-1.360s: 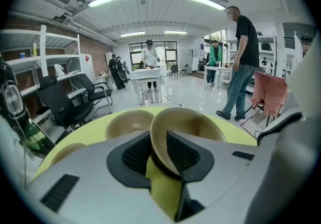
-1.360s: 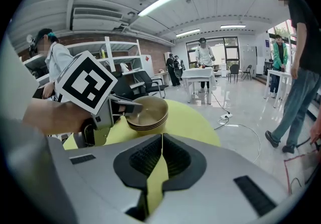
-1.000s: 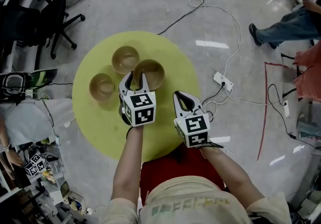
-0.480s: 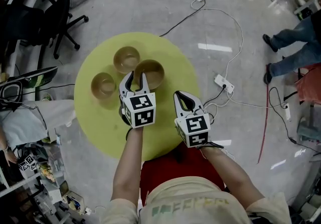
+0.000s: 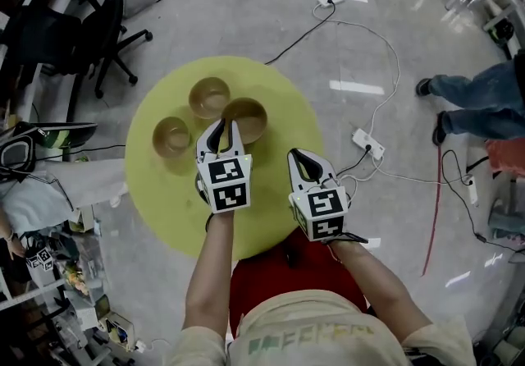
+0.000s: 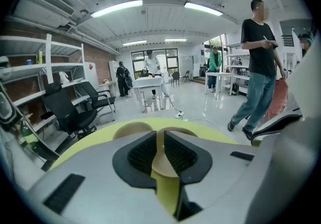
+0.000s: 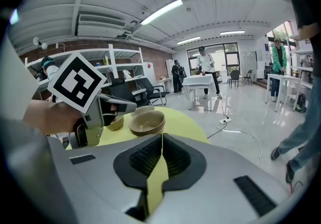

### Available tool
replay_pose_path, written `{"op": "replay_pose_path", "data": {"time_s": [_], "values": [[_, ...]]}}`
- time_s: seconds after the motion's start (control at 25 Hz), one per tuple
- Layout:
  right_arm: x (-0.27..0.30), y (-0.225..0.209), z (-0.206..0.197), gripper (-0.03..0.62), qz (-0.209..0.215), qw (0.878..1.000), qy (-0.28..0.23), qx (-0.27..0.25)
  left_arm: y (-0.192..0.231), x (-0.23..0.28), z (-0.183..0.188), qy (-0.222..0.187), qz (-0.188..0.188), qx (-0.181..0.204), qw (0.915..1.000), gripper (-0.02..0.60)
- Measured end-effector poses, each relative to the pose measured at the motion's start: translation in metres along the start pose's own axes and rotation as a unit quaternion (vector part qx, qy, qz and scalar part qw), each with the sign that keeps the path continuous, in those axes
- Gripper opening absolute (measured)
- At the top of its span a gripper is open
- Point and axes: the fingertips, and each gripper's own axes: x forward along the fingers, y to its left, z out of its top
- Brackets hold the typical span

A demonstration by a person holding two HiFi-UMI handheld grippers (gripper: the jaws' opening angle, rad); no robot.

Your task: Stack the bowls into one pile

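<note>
Bowls: three tan round bowls (image 5: pixel 210 97) sit side by side, unstacked, on round yellow-green table (image 5: pixel 164 192)
Left gripper (image 5: pixel 221 125): jaws slightly apart; tips by nearest bowl (image 5: pixel 246 115)
Right gripper (image 5: pixel 300 156): jaws together, empty

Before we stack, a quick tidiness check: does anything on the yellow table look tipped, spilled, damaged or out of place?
Nothing stands out. The left bowl, back bowl and right bowl all sit upright on the yellow table, close together. Nothing is tipped, spilled or visibly broken.
</note>
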Motion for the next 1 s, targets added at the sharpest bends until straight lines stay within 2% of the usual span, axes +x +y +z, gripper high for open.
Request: {"op": "replay_pose_path", "data": {"time_s": [0.36, 1.0], "values": [[-0.018, -0.002, 0.014, 0.037, 0.000, 1.000, -0.027, -0.003, -0.005, -0.030, 0.017, -0.032, -0.012, -0.032, 0.9989, 0.025], [-0.063, 0.023, 0.047, 0.037, -0.020, 0.995, -0.092, -0.011, -0.007, -0.107, 0.034, -0.085, -0.060, -0.044, 0.9936, 0.023]]}}
